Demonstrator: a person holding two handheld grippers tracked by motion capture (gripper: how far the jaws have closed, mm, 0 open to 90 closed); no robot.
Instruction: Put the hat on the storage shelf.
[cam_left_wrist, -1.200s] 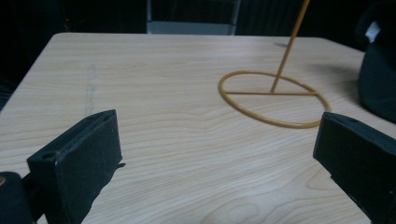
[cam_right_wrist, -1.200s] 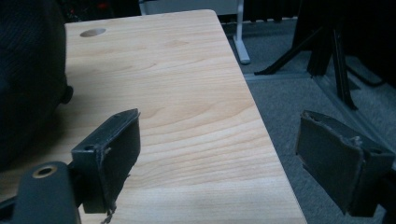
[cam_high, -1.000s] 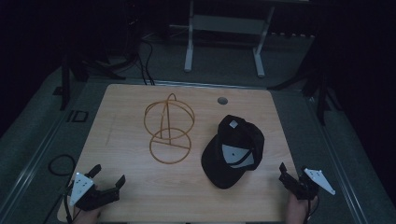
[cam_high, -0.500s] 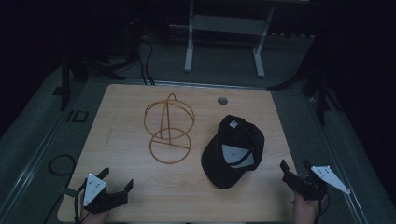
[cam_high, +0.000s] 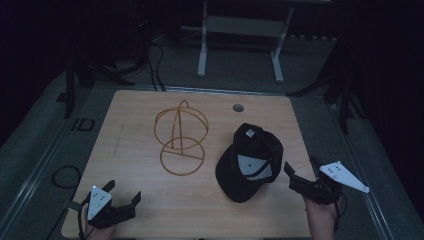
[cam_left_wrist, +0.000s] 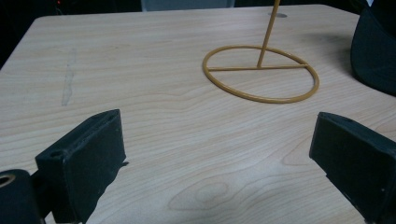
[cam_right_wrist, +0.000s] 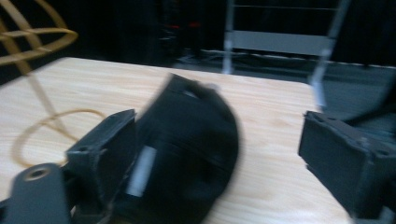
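**Cap lies nearest the right gripper**

The black cap rests on the tabletop, at 10 o'clock from the right gripper, jaws spread wide and empty. The left gripper, likewise wide open and empty, sits well apart; the wire stand is at its 1 o'clock.

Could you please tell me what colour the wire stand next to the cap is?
The wire stand is golden yellow, clearest in the left gripper view.
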